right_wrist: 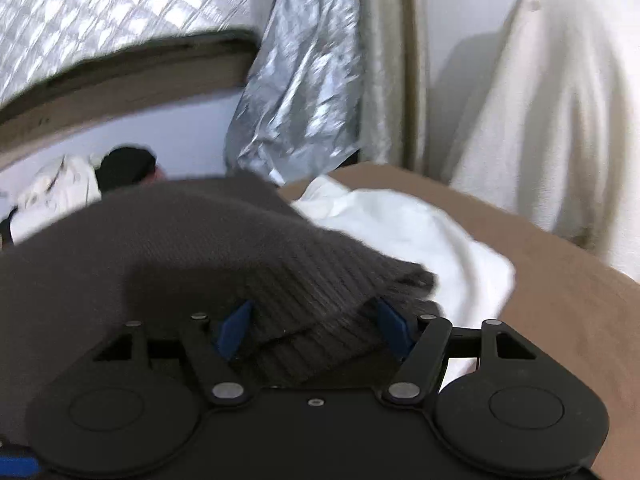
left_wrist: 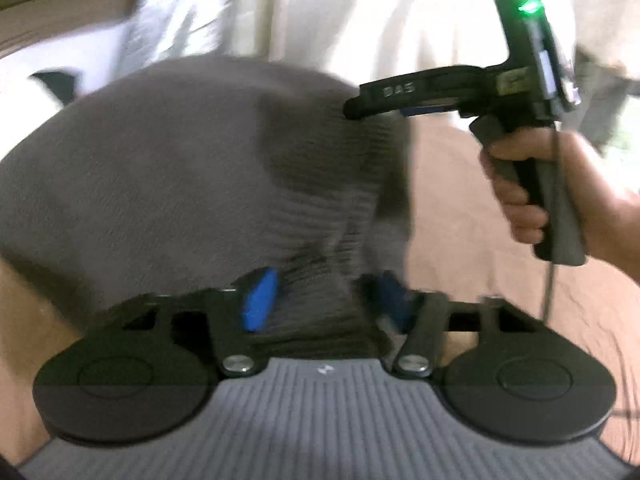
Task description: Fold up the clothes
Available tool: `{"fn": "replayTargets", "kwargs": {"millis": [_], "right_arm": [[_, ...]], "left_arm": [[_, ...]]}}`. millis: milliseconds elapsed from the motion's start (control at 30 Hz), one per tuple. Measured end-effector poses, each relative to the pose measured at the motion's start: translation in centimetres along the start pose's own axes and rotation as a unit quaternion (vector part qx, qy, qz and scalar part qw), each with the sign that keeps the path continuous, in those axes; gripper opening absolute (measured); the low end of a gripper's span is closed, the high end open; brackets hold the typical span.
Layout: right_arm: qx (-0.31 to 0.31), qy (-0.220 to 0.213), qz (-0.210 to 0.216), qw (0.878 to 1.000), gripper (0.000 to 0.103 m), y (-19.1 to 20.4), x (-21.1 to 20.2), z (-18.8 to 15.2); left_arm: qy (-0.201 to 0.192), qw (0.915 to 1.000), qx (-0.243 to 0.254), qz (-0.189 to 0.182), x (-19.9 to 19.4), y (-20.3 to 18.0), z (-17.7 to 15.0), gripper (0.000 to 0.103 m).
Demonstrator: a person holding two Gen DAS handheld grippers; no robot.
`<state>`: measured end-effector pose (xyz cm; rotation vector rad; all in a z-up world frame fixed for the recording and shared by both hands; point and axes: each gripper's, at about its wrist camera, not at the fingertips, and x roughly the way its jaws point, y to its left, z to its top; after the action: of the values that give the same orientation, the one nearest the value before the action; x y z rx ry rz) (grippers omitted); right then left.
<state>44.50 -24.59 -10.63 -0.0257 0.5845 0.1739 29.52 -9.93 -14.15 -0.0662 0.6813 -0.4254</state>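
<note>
A grey knit sweater [left_wrist: 168, 168] lies spread on the brown bed cover [left_wrist: 460, 208]. In the left wrist view my left gripper [left_wrist: 324, 296] stands open, its blue pads [left_wrist: 260, 300] apart on either side of the ribbed hem, not pressing it. A hand holds my right gripper [left_wrist: 354, 110] at the sweater's far right edge. In the right wrist view the sweater [right_wrist: 180, 248] looks darker. Its ribbed corner [right_wrist: 320, 320] lies loose between the spread blue pads [right_wrist: 394, 328] of my right gripper [right_wrist: 316, 320], which is open.
A white garment [right_wrist: 400, 232] lies on the brown cover [right_wrist: 560, 312] just right of the sweater. Silver quilted sheeting [right_wrist: 296, 100] and a cream curtain [right_wrist: 560, 112] hang behind. More white clothes [right_wrist: 56, 192] and a black item [right_wrist: 126, 168] sit at the far left.
</note>
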Motion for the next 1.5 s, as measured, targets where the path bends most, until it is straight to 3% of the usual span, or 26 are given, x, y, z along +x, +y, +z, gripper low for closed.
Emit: {"fn": "replayTargets", "kwargs": {"millis": [100,200,233,367,433,533,700,833,967,1233,1500], "right_arm": [[0.034,0.000,-0.037,0.999,0.076,0.3,-4.3,-0.9],[0.038,0.019,-0.015,0.999,0.076,-1.0,-8.8,-2.9],[0.032,0.024,-0.020,0.999,0.076,-1.1,-10.1,-3.7],[0.043,-0.009,-0.001,0.999,0.076,-1.6,-15.4,-6.1],[0.067,-0.014,0.013,0.998,0.076,-2.0,-17.0,-6.6],[0.089,-0.014,0.031,0.995,0.076,-2.3,-18.7,-7.2],[0.082,0.002,0.020,0.996,0.079,-1.7,-20.9,-8.6],[0.059,0.020,0.004,0.998,0.079,-0.6,-22.7,-10.0],[0.034,0.024,-0.016,0.999,0.079,0.8,-24.6,-11.1],[0.017,0.024,-0.031,0.999,0.086,3.0,-29.0,-12.6],[0.006,0.037,-0.029,0.999,0.091,4.0,-32.7,-14.4]], "left_arm": [[-0.006,1.0000,0.006,0.000,-0.7,0.7,0.2,0.079],[-0.002,0.9999,0.005,0.012,-1.1,-0.6,0.2,0.102],[0.001,0.9998,0.004,0.017,-1.2,-1.3,0.2,0.103],[0.016,0.9939,0.051,0.096,-1.2,-4.8,0.4,0.103],[0.022,0.9932,0.040,0.107,-2.4,-6.0,0.1,0.103],[0.020,0.9942,0.012,0.105,-5.3,-6.8,-0.8,0.103],[0.025,0.9943,-0.051,0.090,-8.8,-7.1,-1.6,0.103],[0.039,0.9882,-0.087,0.119,-12.1,-8.0,-3.4,0.103],[0.055,0.9854,-0.090,0.134,-14.2,-9.1,-4.9,0.103],[0.105,0.9775,-0.063,0.171,-16.2,-12.0,-4.9,0.103],[0.099,0.9820,-0.022,0.160,-18.8,-15.1,-5.2,0.103]]}}
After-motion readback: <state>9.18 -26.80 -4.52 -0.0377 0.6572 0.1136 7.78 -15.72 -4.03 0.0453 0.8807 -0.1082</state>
